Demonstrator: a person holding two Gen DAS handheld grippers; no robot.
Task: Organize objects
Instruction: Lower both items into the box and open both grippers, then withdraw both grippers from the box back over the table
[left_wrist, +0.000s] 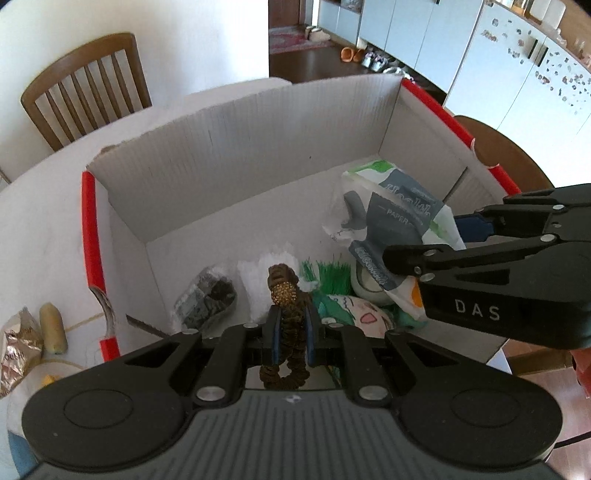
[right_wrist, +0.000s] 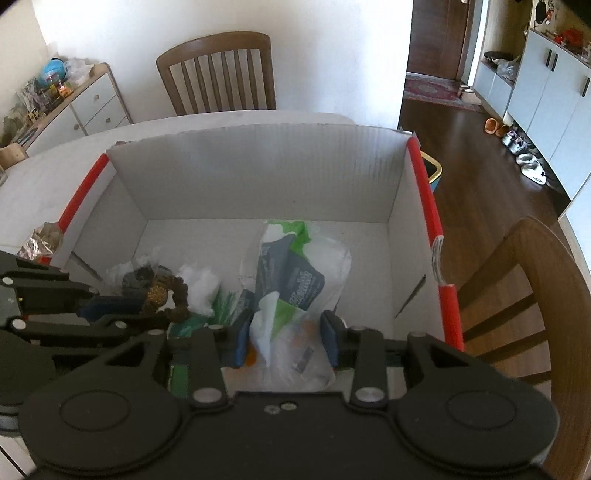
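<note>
the landmark is the white cardboard box (left_wrist: 258, 147) with red-taped edges, standing on the white table (left_wrist: 44, 221). left of the box, on the table, lie a crumpled foil wrapper (left_wrist: 16, 347) and a pale yellowish roll-shaped thing (left_wrist: 53, 326).

inside the box at its near left, a dark packet in clear wrap (left_wrist: 207, 299) rests on the floor, with white fluff (left_wrist: 258, 280) beside it. above that part of the box the left gripper (left_wrist: 291, 332) is clamped tight on a brown hair scrunchie (left_wrist: 286, 295) with a gold beaded ball — the loop hangs down between the blue pads.

just right of the scrunchie, on the box floor, sit a tuft of green plastic grass (left_wrist: 328, 275) and a drawn paper face (left_wrist: 365, 317).

toward the right half of the box, the right gripper (right_wrist: 286, 343) stands only narrowly parted, its pads at the sides of a tissue paper pack (right_wrist: 291, 280) in green, grey and white wrap — whether they press it i cannot tell. the pack's far end reaches down to the box floor.
</note>
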